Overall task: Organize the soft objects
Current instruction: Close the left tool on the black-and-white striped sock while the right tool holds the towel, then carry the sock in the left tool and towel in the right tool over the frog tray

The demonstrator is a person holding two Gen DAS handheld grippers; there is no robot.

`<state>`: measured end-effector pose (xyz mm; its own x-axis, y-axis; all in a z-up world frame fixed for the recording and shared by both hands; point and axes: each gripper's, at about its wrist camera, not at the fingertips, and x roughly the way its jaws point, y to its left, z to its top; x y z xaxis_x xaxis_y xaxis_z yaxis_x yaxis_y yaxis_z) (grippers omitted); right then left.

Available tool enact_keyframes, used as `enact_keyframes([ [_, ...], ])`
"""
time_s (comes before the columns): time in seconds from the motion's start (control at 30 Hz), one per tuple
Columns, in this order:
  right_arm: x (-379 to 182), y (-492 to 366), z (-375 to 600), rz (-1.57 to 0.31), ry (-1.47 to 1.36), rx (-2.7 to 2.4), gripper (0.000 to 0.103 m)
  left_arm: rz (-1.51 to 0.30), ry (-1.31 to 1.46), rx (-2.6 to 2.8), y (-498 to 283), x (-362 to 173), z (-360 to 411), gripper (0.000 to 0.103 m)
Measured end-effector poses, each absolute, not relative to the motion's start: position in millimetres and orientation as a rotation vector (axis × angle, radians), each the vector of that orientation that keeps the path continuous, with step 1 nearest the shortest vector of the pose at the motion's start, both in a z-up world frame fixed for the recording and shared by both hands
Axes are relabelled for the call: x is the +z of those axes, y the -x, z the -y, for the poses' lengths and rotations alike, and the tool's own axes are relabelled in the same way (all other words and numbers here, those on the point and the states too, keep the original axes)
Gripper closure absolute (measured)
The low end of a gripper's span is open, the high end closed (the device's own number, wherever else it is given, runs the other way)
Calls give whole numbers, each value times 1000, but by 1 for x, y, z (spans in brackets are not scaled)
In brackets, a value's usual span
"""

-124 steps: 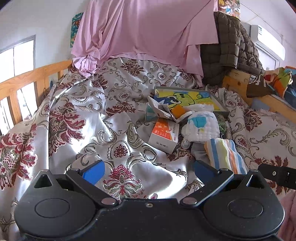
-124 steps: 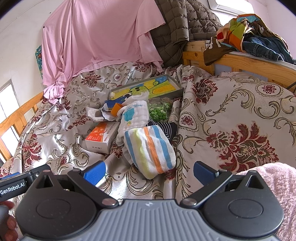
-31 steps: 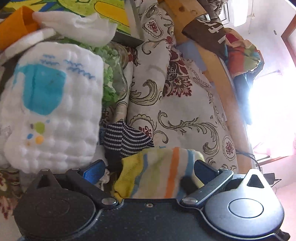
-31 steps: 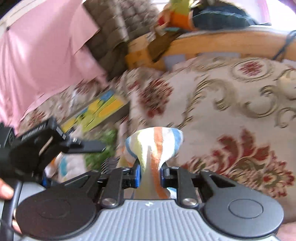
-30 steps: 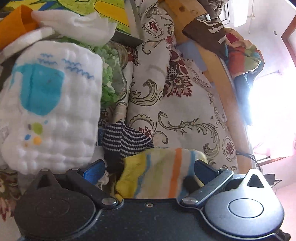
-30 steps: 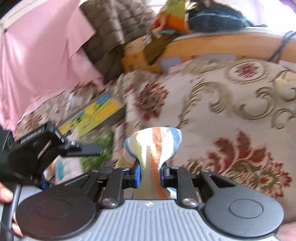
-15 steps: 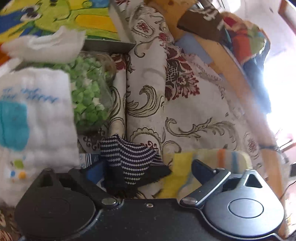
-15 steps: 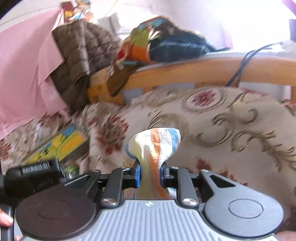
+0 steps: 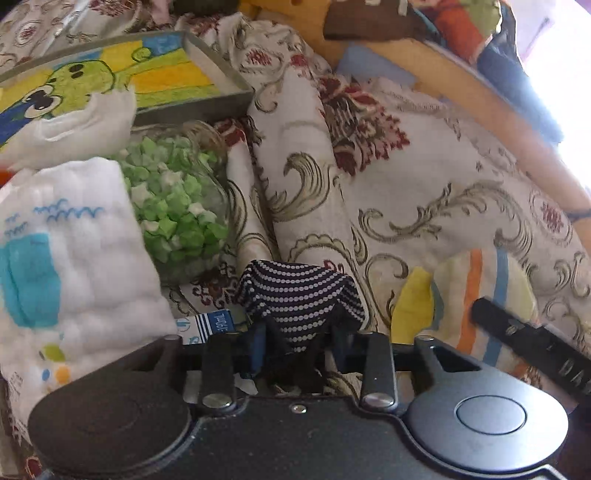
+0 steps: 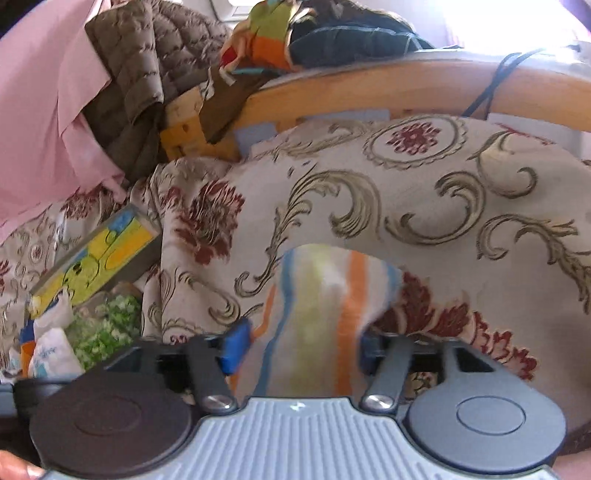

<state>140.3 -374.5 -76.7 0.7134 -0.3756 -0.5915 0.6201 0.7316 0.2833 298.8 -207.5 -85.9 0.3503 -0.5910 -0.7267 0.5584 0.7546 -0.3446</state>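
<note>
My left gripper (image 9: 297, 345) has just been closing its jaws; they now pinch the dotted sock (image 9: 297, 295), which bunches up between them, presumably so I can lift it clear of the clutter. My right gripper (image 10: 299, 349) has just been opening its jaws: they stand spread, the striped cloth (image 10: 325, 306) slack between them and lying on the quilt (image 10: 424, 206), probably set down where I mean to gather the soft things.

Taking the sock as landmark: the striped cloth lies near it on the right, the white cloth (image 9: 70, 254) just beside it on the left. Behind the sock to the left sits the jar (image 9: 173, 199) of green paper stars, and past that the tray (image 9: 221, 99) with a cartoon print.

Bed, not a surface: the floral quilt is heavily creased. Farther back, the wooden rail (image 10: 388, 88) carries heaped clothes (image 10: 332, 33); a brown jacket (image 10: 147, 66) and pink sheet (image 10: 40, 122) hang left of it.
</note>
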Motion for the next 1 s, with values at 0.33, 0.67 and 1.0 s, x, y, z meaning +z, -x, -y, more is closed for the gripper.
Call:
enact_keyframes([
  [0.33, -99, -173, 366, -678, -447, -611, 43, -880, 64, -726, -287, -77, 197, 84],
  [0.67, -92, -162, 370, -580, -526, -503, 79, -810, 171, -752, -270, -54, 180, 84],
  [1.0, -59, -157, 350, -479, -473, -323, 81, -705, 183, -684, -263, -12, 147, 84],
])
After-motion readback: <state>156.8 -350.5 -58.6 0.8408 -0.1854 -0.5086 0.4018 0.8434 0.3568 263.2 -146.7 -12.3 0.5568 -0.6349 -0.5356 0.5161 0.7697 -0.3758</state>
